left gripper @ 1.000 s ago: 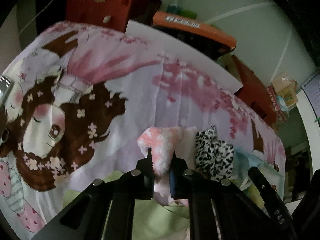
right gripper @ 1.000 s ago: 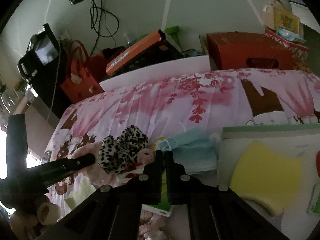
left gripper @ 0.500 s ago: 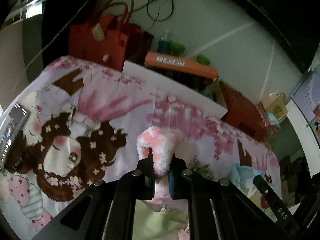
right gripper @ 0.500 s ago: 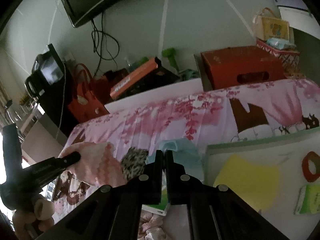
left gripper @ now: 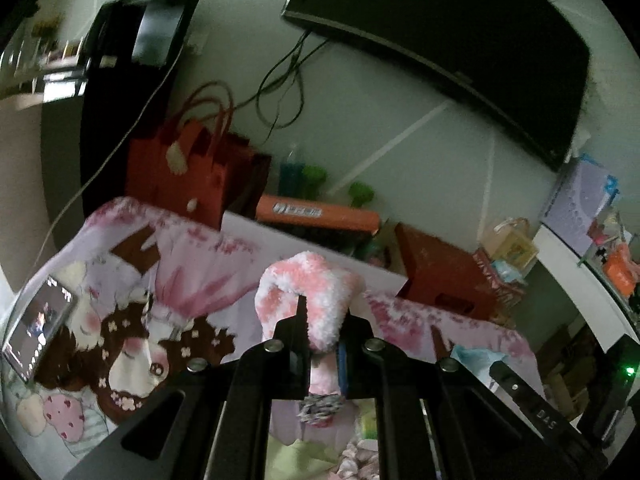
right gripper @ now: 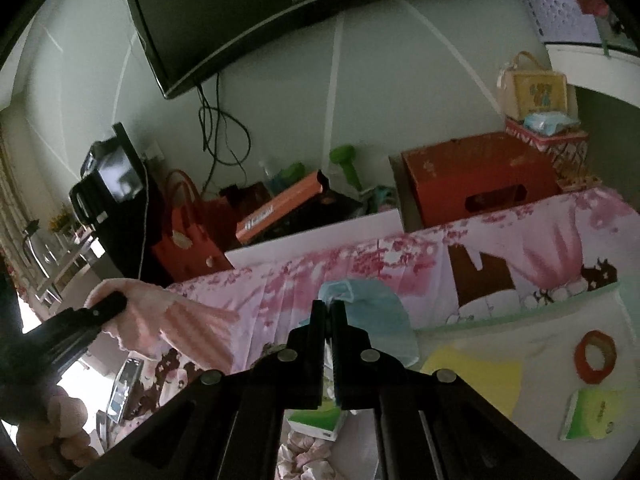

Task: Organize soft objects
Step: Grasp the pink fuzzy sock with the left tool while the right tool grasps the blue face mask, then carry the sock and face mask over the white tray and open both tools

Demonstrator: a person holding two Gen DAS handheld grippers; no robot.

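Note:
My left gripper (left gripper: pixel 322 312) is shut on a fluffy pink and white sock (left gripper: pixel 320 300) and holds it up above the bed. The same sock (right gripper: pixel 176 320) hangs from the left gripper in the right wrist view, at the left. My right gripper (right gripper: pixel 330 308) is shut on a light blue face mask (right gripper: pixel 376 320), lifted above the pink cartoon bedsheet (right gripper: pixel 360 264). A yellow cloth (right gripper: pixel 476 376) lies on a white board (right gripper: pixel 560 344) at the right.
A phone (left gripper: pixel 36 328) lies on the sheet at the left. A red tape roll (right gripper: pixel 596 356) and a green tissue pack (right gripper: pixel 596 412) lie on the board. Red boxes (right gripper: pixel 480 180), a red bag (left gripper: pixel 188 168) and a wall TV (right gripper: pixel 280 12) stand behind the bed.
Both grippers have risen and tilted up. The left lifted the pink sock off the bed, away from the leopard-print item. The right closed on the blue mask and raised it.

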